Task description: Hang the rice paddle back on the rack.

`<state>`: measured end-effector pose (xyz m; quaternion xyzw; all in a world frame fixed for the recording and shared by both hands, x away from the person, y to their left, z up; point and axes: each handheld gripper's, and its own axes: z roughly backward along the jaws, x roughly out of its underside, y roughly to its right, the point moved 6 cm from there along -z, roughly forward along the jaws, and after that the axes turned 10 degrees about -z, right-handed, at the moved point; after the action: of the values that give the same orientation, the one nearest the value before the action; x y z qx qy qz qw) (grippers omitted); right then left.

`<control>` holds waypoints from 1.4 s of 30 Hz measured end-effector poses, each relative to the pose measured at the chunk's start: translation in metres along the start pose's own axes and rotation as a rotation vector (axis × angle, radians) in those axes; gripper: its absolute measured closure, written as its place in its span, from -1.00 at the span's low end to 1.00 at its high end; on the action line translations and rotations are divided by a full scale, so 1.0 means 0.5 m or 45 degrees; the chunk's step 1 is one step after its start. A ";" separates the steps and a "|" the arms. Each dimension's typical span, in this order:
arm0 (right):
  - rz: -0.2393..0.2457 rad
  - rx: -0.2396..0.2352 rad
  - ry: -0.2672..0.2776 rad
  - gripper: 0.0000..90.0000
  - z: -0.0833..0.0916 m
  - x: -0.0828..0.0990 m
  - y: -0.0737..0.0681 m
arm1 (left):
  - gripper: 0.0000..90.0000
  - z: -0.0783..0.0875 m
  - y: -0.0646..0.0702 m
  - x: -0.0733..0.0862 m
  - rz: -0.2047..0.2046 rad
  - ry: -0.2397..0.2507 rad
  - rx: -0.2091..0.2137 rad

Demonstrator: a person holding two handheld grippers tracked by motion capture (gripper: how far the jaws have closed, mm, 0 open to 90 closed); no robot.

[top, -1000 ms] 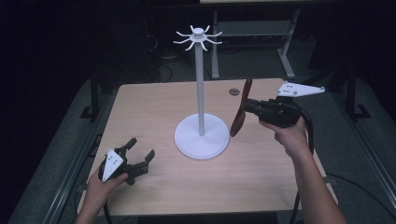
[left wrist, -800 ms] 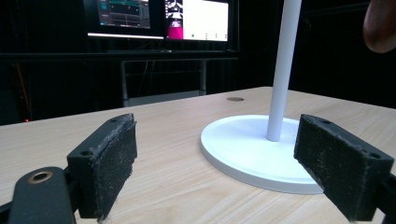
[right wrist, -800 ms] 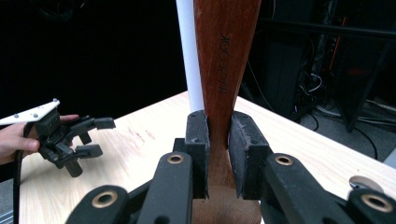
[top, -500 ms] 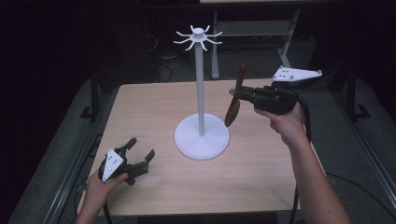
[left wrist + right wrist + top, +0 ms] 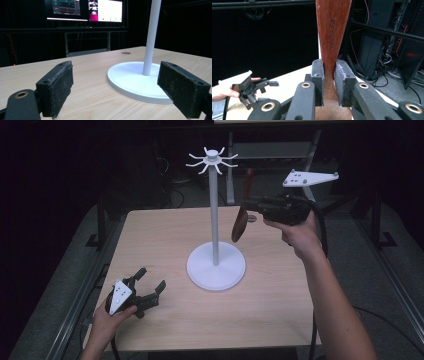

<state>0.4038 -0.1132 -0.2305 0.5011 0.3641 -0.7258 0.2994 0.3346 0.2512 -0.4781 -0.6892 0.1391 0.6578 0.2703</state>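
desk (image 5: 165,245): light wood top, dark room around it, black frame rails at its sides; monitors glow behind it in the left gripper view.
stand (image 5: 215,265): white, round flat base near the desk middle, thin upright pole, ring of short hooks at the top (image 5: 212,160). In the left gripper view the base (image 5: 130,80) lies just ahead between the two pads, with the pole rising out of frame.
right arm: comes in from bottom right in the high view, forearm bare, hand raised above the desk's right side, right of the pole.
right tool (image 5: 252,210): held level, pointing left toward the pole, grey three-cornered plate on top. Jaws nearly together, pads (image 5: 318,77) pressed on both sides of the spoon handle.
wooden spoon (image 5: 240,222): reddish brown, clamped in the right tool, up in the air, off the desk, just right of the pole and not touching it. Bowl end hangs down-left, handle runs up past the jaws; handle (image 5: 333,37) has lettering stamped on it.
left tool (image 5: 145,287): at the front-left corner of the desk, held low in the left hand, jaws spread wide, nothing between the pads (image 5: 60,87). Well apart from the spoon.
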 end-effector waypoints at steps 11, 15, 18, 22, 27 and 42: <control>0.024 -0.014 -0.008 0.73 -0.026 -0.036 -0.008 | -0.72 0.000 0.000 0.000 0.001 0.004 0.002; 0.025 -0.012 -0.012 0.73 -0.033 -0.040 -0.007 | -0.72 -0.001 0.000 -0.001 0.005 0.010 0.002; 0.023 -0.009 -0.018 0.73 -0.037 -0.041 -0.006 | -0.72 -0.001 0.001 -0.001 0.007 0.010 0.003; 0.027 -0.008 -0.026 0.73 -0.044 -0.043 -0.006 | -0.72 -0.001 0.001 -0.001 0.008 0.010 0.003; 0.036 -0.008 -0.044 0.73 -0.057 -0.045 -0.008 | -0.72 0.000 0.000 0.000 0.001 0.005 0.002; 0.039 0.011 -0.050 0.55 -0.069 -0.037 -0.006 | -0.72 0.000 0.000 0.000 0.001 0.006 0.004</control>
<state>0.4249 -0.0816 -0.2203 0.4937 0.3473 -0.7323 0.3153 0.3347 0.2510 -0.4780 -0.6902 0.1411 0.6561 0.2708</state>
